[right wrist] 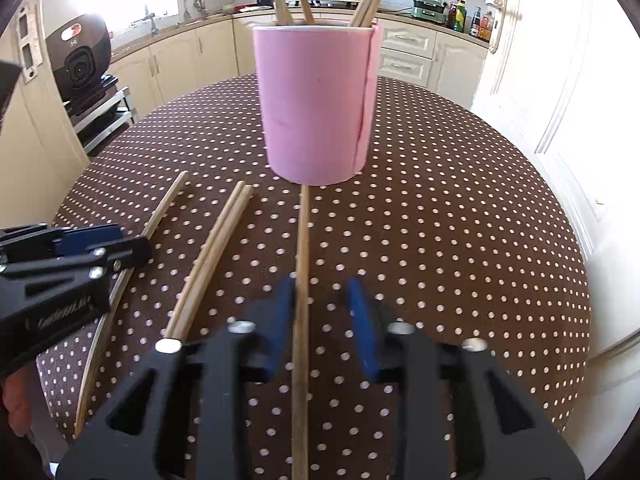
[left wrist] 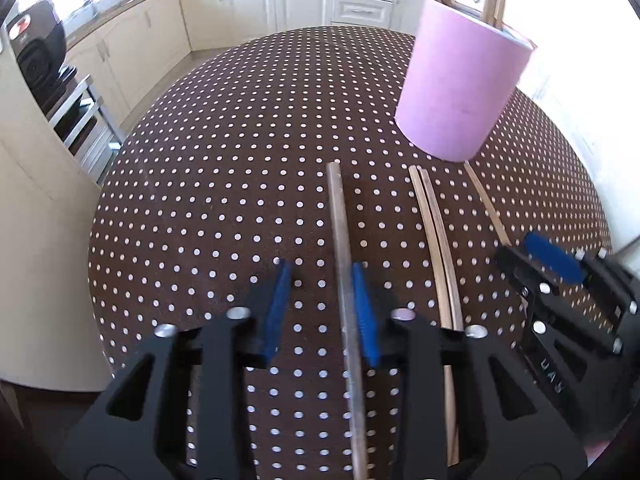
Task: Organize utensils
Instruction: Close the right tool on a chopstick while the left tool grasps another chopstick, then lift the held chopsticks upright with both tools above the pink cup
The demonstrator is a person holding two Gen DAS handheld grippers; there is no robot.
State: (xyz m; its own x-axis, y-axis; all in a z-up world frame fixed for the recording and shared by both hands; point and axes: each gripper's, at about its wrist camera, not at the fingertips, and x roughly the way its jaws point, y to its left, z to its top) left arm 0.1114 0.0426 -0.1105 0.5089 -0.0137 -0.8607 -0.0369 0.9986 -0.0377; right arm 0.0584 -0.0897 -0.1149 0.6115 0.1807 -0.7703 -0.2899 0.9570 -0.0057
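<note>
A pink cup [left wrist: 460, 88] [right wrist: 316, 112] with several chopsticks upright in it stands on the brown dotted tablecloth [left wrist: 240, 160]. My left gripper [left wrist: 320, 266] is open, low over the cloth. One chopstick [left wrist: 338, 216] runs between its pads, against the right pad and clear of the left one. A pair of chopsticks [left wrist: 430, 216] [right wrist: 224, 232] lies in the middle. My right gripper [right wrist: 320, 282] is open around another chopstick [right wrist: 304, 232], which lies beside its left pad and points at the cup's foot. In each wrist view the other gripper shows from the side: the right gripper [left wrist: 552, 256] and the left gripper [right wrist: 120, 244].
The round table's edge [right wrist: 576, 280] curves close on the right, with a white door [right wrist: 560, 100] beyond it. A dark rice cooker [right wrist: 80, 60] sits on a metal rack at the left. Cream kitchen cabinets [left wrist: 256, 4] line the far wall.
</note>
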